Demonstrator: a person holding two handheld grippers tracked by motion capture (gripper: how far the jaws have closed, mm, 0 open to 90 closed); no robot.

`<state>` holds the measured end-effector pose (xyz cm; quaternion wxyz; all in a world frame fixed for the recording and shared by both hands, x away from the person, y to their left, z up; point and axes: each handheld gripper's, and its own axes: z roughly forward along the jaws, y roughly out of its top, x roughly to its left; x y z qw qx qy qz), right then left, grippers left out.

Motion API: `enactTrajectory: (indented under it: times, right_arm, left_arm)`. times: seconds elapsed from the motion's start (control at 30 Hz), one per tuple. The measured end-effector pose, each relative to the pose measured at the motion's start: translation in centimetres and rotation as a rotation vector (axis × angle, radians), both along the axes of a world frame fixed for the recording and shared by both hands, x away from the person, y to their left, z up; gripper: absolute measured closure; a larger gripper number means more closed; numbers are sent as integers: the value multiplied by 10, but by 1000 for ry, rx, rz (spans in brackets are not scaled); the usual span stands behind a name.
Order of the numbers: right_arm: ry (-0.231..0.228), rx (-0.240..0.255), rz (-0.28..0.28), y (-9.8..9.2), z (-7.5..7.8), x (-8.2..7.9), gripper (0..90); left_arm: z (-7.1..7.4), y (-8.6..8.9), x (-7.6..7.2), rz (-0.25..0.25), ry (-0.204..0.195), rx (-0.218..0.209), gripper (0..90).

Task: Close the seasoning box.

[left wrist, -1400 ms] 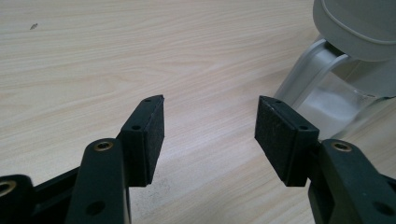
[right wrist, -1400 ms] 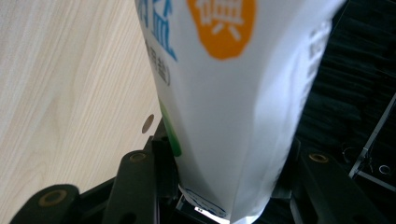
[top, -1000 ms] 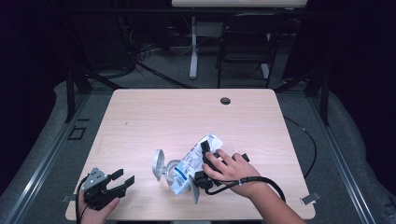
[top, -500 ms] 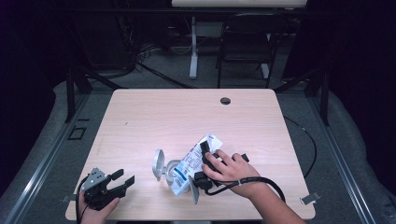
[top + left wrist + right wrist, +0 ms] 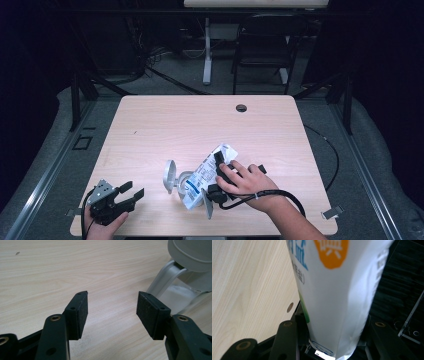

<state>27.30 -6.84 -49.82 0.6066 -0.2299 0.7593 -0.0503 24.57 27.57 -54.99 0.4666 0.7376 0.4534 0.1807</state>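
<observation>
A white pouch (image 5: 204, 170) with blue print lies tilted in the near middle of the wooden table (image 5: 200, 130). Its lower end rests at a clear container (image 5: 186, 180) whose grey lid (image 5: 170, 176) stands flipped open. My right gripper (image 5: 215, 175) is shut on the pouch, and a hand covers its body. In the right gripper view the pouch (image 5: 337, 290) fills the gap of the gripper (image 5: 332, 340) and touches both jaws. My left gripper (image 5: 132, 190) rests open at the table's near left corner. Between its pads (image 5: 79, 312) there is only table, with the grey lid (image 5: 190, 252) beyond at the right.
A round cable hole (image 5: 241, 107) sits near the table's far edge. A chair (image 5: 262, 45) and a desk leg (image 5: 206, 55) stand on the floor behind. The right gripper's cable (image 5: 300, 200) loops over the near right of the table.
</observation>
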Motion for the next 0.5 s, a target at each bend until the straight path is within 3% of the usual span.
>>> enactTrajectory:
  times: [0.5]
  right_arm:
    - [-12, -7, -1, 1, 1, -1, 607]
  left_arm:
    - [0, 0, 0, 5, -4, 0, 431]
